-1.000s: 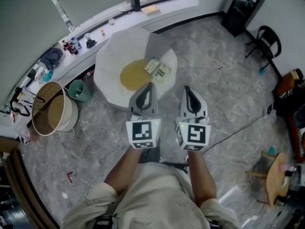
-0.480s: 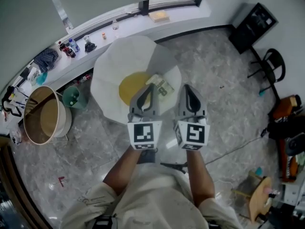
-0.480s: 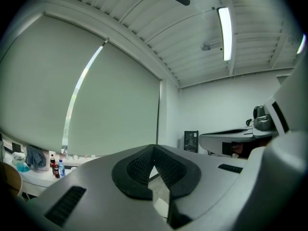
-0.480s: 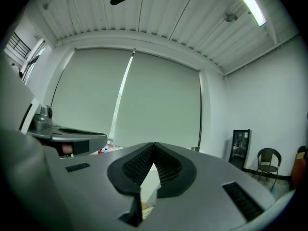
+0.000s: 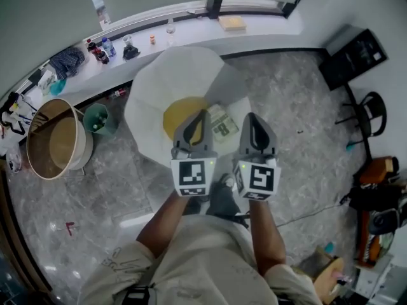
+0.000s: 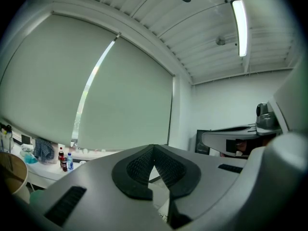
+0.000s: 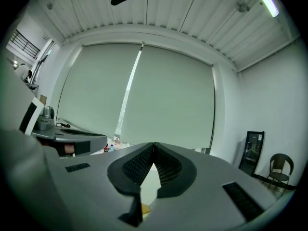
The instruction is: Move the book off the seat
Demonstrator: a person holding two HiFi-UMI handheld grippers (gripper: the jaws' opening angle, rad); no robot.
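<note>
Approach stage, likely. Left gripper (image 5: 201, 115) and right gripper (image 5: 250, 119) hung clenched, empty, near book (image 5: 223, 124) on seat (image 5: 159, 81). Next needed: open jaws, descend.
</note>
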